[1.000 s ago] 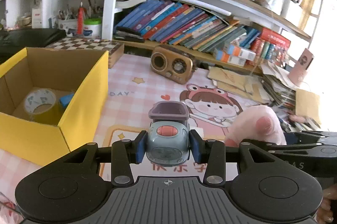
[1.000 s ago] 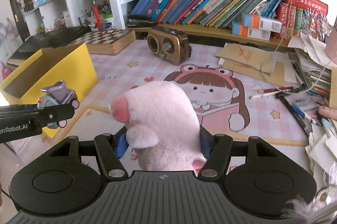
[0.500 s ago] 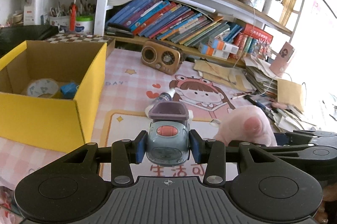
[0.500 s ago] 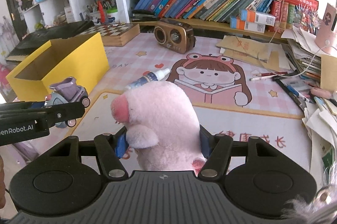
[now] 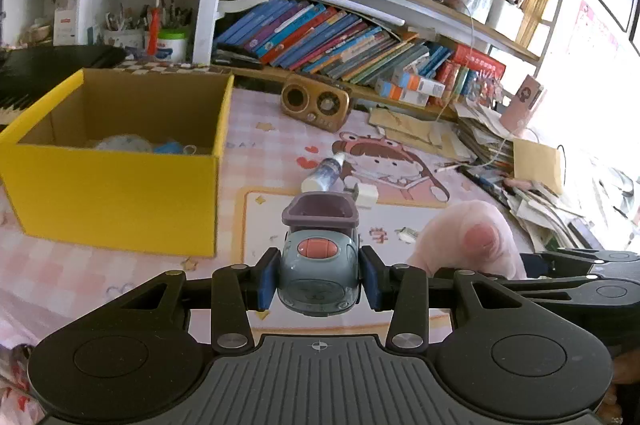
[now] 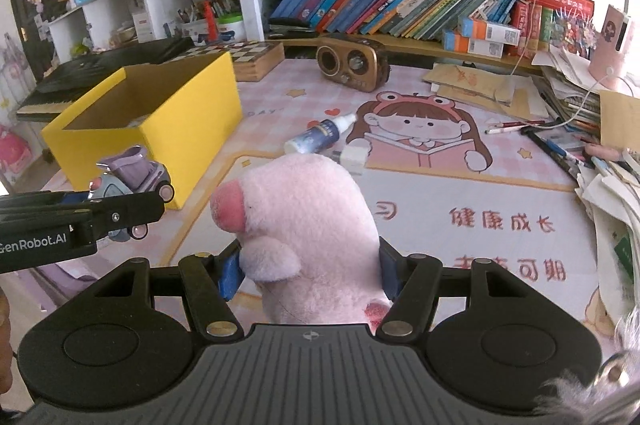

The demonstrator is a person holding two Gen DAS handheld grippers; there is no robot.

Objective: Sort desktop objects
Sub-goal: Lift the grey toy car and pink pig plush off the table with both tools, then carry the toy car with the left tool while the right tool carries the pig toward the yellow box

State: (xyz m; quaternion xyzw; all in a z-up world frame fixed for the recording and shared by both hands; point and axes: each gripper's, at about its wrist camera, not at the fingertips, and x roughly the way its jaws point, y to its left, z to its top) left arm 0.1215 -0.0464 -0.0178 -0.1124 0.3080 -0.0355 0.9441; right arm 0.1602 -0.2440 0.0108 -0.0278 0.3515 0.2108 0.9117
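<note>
Both grippers have drawn back from the shelves and risen, so far more of the desk point(image 6: 460, 193) shows than a second ago. The yellow box point(image 5: 120, 181), earlier cropped at the left wrist view's 9 o'clock edge, now shows whole with its front wall facing the camera. A white-capped bottle point(image 6: 318, 137) and a small white block point(image 6: 354, 156), hidden a second ago behind the pink plush point(image 6: 308, 241), have come into sight at its 12 o'clock. In the right wrist view the toy car point(image 6: 130, 181) sits lower and larger, toward 9 o'clock.
</note>
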